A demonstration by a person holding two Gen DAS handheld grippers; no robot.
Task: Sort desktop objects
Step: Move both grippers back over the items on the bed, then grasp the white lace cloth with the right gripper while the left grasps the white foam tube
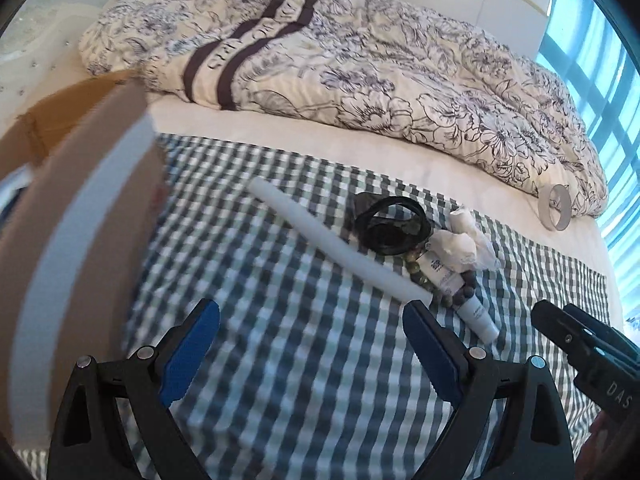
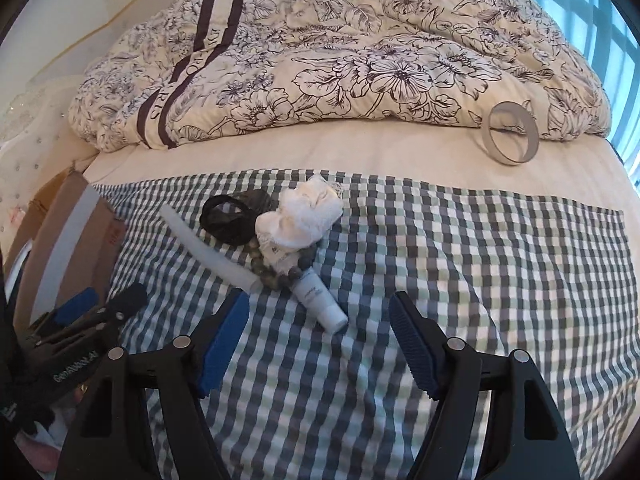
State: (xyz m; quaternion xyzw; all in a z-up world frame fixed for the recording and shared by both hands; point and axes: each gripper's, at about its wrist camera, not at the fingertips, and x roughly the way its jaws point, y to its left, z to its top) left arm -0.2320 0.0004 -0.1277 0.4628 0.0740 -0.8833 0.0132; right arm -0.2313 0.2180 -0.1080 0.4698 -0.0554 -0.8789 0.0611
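Nearest the cameras, the left gripper and the right gripper hang over a green-and-white checked cloth, blue-padded fingers spread wide, gripping nothing. Just beyond lie a small white tube, a long white plastic rod, a grey bead bracelet, a crumpled white tissue and a coiled black cable, all clustered and touching. A brown cardboard box stands left. Farther back, a grey tape ring leans against the floral quilt.

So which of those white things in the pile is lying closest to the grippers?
The small white tube with printed lettering. Its capped end points toward the right gripper. The long white rod lies further left, and the crumpled white cloth sits behind.
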